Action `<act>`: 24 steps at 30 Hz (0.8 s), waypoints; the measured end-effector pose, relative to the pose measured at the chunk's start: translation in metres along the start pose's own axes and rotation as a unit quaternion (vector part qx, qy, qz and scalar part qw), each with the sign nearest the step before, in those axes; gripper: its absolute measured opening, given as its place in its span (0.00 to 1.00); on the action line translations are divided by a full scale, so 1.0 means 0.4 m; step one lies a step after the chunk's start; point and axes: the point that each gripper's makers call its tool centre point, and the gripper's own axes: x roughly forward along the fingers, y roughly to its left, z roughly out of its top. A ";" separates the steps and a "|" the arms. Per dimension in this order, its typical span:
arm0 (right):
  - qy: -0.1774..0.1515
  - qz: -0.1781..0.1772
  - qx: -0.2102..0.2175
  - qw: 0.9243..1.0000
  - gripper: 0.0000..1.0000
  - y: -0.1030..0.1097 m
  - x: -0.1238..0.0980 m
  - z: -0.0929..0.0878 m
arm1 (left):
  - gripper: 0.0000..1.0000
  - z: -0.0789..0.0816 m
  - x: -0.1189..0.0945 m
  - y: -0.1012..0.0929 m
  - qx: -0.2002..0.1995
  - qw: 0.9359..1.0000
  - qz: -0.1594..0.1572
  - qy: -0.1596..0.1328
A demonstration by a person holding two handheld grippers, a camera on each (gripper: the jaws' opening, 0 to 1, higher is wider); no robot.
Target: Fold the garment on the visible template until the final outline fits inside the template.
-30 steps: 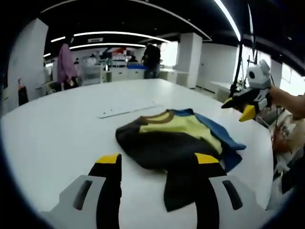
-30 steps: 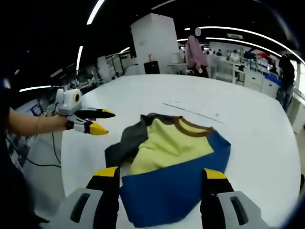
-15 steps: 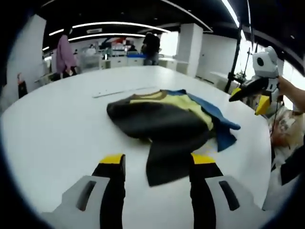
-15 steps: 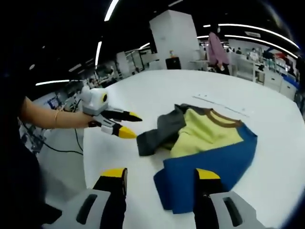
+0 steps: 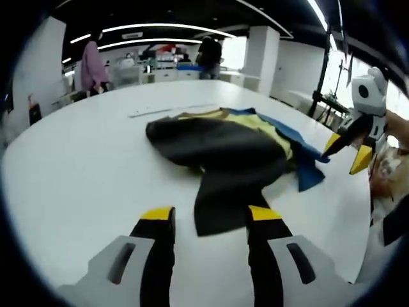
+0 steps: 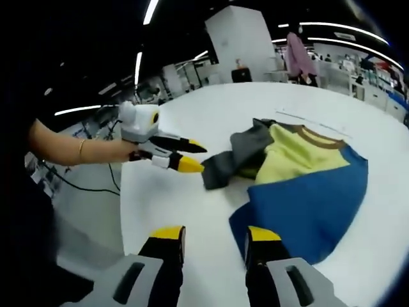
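The garment lies crumpled on the white table. It has a dark grey part, a yellow chest and a blue part. My left gripper is open, low over the table, with the end of the dark grey sleeve between its yellow tips. My right gripper is open, and the blue part's corner lies just beyond its right fingertip. The left gripper, held in a hand, points at the grey sleeve. At the far side, the right gripper hangs near the blue edge.
A thin grey template line crosses the table beyond the garment, and it runs behind the collar. People stand at desks far back. The table's edge runs close on the left, with a cable on the floor below.
Both grippers have come lower and closer to the garment. The left one has reached the grey sleeve end, the right one the blue corner. Both jaw gaps have narrowed somewhat.
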 end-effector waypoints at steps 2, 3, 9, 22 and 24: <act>0.005 -0.013 -0.002 1.000 0.33 -0.011 0.008 -0.011 | 0.39 -0.003 0.000 0.000 0.002 1.000 0.003 0.001; 0.011 -0.021 -0.007 1.000 0.31 -0.019 0.011 -0.018 | 0.38 -0.002 0.000 0.000 0.000 1.000 0.004 -0.002; 0.012 -0.071 -0.026 0.997 0.25 -0.061 0.029 -0.022 | 0.33 -0.010 0.008 0.001 -0.005 1.000 0.003 0.001; 0.044 -0.142 -0.118 0.982 0.12 -0.092 0.077 -0.057 | 0.25 -0.029 0.016 -0.001 0.013 1.000 0.007 0.014; 0.060 -0.144 -0.135 0.978 0.13 -0.090 0.083 -0.071 | 0.24 -0.028 0.016 0.003 0.011 1.000 0.009 0.014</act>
